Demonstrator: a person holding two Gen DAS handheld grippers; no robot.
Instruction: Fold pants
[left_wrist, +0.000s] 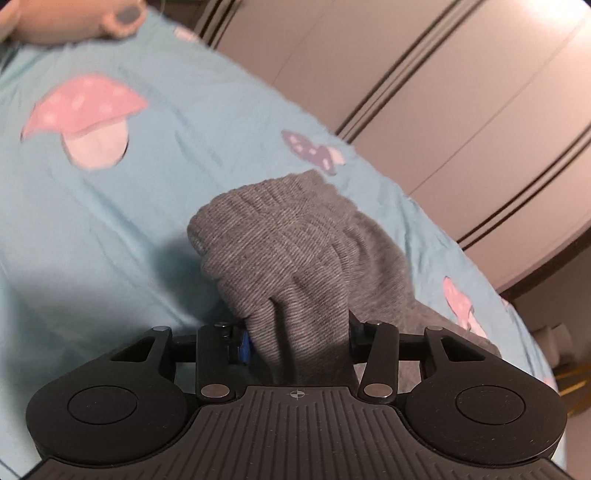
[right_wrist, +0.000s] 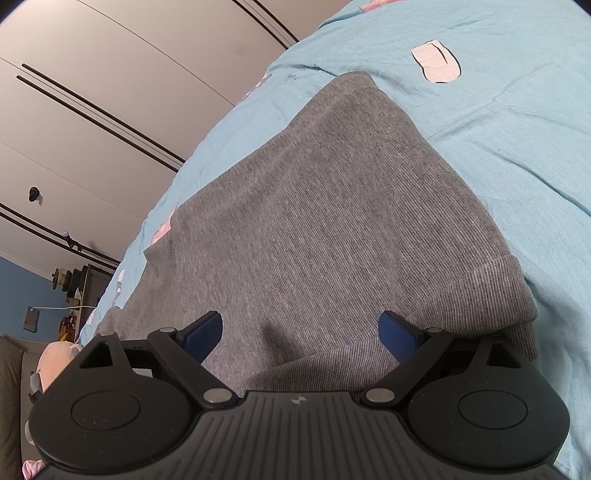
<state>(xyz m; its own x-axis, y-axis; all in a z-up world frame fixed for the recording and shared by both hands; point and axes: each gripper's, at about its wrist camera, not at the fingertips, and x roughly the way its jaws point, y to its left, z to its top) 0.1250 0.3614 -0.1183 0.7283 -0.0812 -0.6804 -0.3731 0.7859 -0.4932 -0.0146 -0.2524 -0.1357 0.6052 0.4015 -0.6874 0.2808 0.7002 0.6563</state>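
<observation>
The grey knit pants (left_wrist: 288, 243) lie on a light blue bedsheet. My left gripper (left_wrist: 297, 341) is shut on a bunched ribbed end of the pants, which stands up in a lump in front of it. In the right wrist view the pants (right_wrist: 314, 206) spread flat and wide across the bed, with a folded hem (right_wrist: 491, 295) at the right. My right gripper (right_wrist: 301, 332) is open, its blue pads (right_wrist: 400, 336) spread apart just above the cloth near its front edge.
The blue bedsheet (left_wrist: 129, 206) has pink and purple mushroom prints (left_wrist: 85, 110). White wardrobe doors (right_wrist: 110, 74) with dark lines run along the bed's far side. A pink plush toy (left_wrist: 55, 22) lies at the top left. A dresser with clutter (right_wrist: 74, 291) stands at the far left.
</observation>
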